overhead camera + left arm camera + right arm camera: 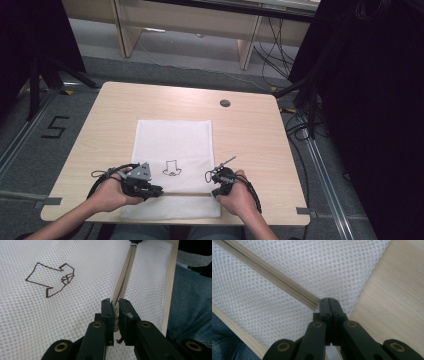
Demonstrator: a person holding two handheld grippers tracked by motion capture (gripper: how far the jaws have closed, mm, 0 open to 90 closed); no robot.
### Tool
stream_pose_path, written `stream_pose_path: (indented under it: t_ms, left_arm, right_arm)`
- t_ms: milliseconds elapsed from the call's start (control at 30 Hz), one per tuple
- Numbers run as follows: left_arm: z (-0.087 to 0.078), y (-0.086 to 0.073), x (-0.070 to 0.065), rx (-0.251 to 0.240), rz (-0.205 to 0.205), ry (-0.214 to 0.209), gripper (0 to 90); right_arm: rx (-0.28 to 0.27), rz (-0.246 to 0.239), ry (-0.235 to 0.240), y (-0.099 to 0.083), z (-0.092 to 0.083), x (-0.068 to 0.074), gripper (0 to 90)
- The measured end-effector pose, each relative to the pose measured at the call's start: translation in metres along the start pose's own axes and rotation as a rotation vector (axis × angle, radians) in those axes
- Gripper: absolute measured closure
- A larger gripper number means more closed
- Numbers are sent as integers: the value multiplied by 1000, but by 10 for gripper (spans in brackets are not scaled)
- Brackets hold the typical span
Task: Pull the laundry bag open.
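On the near half of the wooden table (250, 130) lies a white mesh bag (172, 140), its beige zipper (269, 272) running left to right. Left gripper (115, 308) — jaws nearly together — pinches what looks like the zipper pull at the left. Right gripper (329, 305) is clamped fully closed at the zipper's right end, by the bag's edge.
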State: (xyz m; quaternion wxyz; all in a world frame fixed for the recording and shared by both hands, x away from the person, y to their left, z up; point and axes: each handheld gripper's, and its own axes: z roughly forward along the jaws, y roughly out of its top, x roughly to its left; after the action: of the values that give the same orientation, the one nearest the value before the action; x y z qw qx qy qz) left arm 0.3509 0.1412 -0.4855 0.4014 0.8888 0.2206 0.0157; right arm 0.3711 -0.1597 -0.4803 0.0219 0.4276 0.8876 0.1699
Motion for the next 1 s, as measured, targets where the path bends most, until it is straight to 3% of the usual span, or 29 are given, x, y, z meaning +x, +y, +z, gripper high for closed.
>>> stream_pose_path:
  t_ms: [233,267,300,400,467,833,1000]
  left_arm:
    - [-4,-3,2,11,16,18,826]
    - [-5,-5,3,5,-6,13,826]
    - [-7,-6,5,15,9,22,826]
    - [-8,-8,5,-8,-23,6,826]
    - [-9,-7,6,0,3,10,826]
    - [-10,-8,5,-19,-26,-5,826]
    - [-13,-8,7,-11,-2,0,826]
  right_arm:
    - [-1,9,4,0,0,0,900]
    - [-1,9,6,0,0,0,900]
    - [3,11,5,0,-1,0,900]
    - [2,7,6,0,0,0,900]
    - [1,1,0,0,0,0,900]
    - [3,12,7,0,0,0,900]
    - [2,12,6,0,0,0,900]
